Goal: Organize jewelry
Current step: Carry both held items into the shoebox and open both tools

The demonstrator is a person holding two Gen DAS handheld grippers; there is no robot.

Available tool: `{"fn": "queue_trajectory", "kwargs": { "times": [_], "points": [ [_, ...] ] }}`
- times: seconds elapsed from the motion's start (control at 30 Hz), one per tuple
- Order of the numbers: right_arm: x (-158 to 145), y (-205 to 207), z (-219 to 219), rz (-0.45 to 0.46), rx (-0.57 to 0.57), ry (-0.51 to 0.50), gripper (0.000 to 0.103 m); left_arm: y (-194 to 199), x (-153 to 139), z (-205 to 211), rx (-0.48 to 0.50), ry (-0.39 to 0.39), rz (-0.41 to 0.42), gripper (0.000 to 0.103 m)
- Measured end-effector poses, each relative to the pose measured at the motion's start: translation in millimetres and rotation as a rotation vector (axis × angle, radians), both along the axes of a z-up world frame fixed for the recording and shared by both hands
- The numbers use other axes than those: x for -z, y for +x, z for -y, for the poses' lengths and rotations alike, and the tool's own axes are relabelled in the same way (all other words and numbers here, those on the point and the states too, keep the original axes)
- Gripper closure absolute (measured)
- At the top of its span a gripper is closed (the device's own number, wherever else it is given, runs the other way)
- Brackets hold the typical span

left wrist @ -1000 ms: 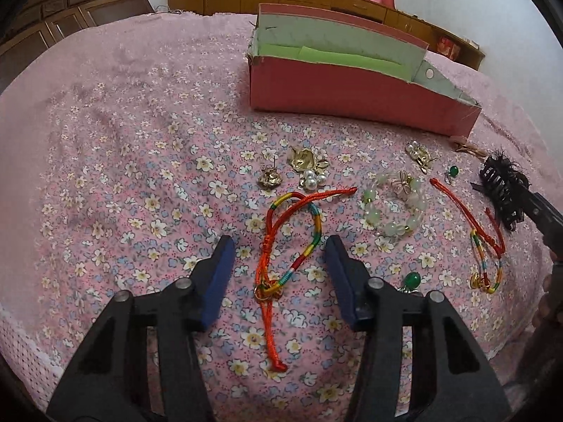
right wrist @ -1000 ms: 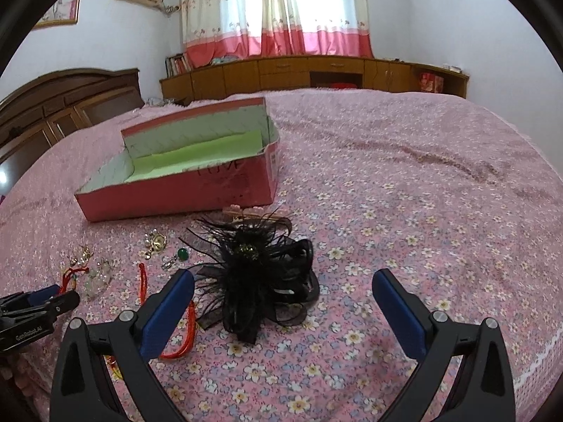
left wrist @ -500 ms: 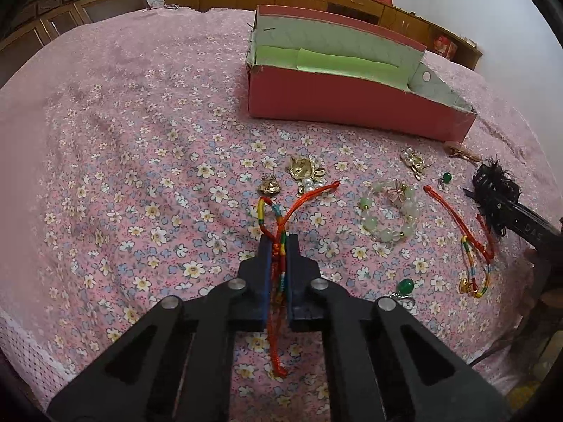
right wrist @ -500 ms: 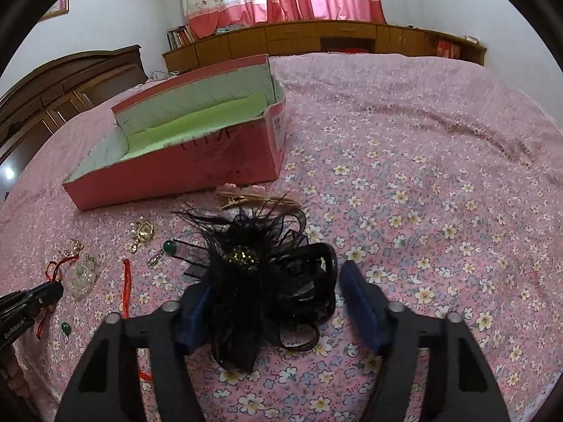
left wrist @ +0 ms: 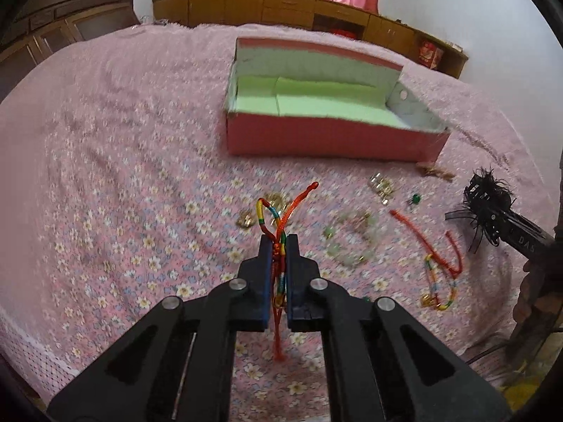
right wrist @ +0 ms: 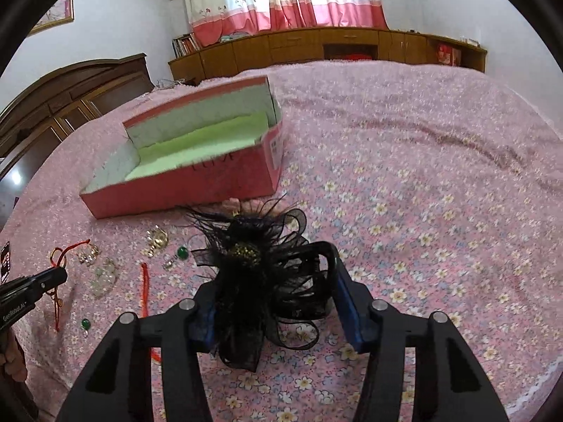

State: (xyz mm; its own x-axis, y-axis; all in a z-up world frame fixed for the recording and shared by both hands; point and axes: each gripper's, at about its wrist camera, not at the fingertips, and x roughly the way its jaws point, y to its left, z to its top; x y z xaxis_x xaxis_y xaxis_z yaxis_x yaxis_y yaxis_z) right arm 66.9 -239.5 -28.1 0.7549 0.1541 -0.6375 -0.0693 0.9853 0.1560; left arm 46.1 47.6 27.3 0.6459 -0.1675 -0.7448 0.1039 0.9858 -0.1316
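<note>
My left gripper [left wrist: 279,242] is shut on a red cord bracelet with rainbow wrapping [left wrist: 278,216], which hangs above the flowered pink bedspread [left wrist: 123,193]; its loop sticks up past the fingertips and a red tail dangles below. My right gripper [right wrist: 272,281] has its jaws closing on a black feather-and-ribbon hair clip [right wrist: 253,263], with both blue pads against its sides. An open red box with a green lining [left wrist: 334,140] lies further back on the bed, with nothing in it. The same box [right wrist: 183,193] appears left of centre in the right wrist view.
Loose on the bedspread lie a second red cord bracelet [left wrist: 440,263], a pale green bead bracelet [left wrist: 352,242], gold brooches [left wrist: 246,218], a pearl earring [left wrist: 381,186], a green stone earring [left wrist: 416,197] and a gold hairpin [left wrist: 436,172]. Wooden cabinets [right wrist: 334,45] line the far wall.
My left gripper shut on the rainbow cord bracelet and lifted it off the bedspread. My right gripper's jaws came in from wide open onto the black hair clip.
</note>
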Motion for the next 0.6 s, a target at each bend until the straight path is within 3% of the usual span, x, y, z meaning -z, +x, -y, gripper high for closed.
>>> {"fn": "queue_trajectory", "kwargs": {
  "times": [0.3,0.6],
  "points": [
    [-32.1,-8.6,-4.0,0.088,-0.006,-0.011,0.047,-1.3,-28.2,5.3,0.027,-0.011,0.081,0.103],
    [-71.4,7.4,-19.6,0.188,-0.057,-0.032,0.047,28.7,-48.3,12.5,0.017,-0.013,0.157,0.103]
  ]
}}
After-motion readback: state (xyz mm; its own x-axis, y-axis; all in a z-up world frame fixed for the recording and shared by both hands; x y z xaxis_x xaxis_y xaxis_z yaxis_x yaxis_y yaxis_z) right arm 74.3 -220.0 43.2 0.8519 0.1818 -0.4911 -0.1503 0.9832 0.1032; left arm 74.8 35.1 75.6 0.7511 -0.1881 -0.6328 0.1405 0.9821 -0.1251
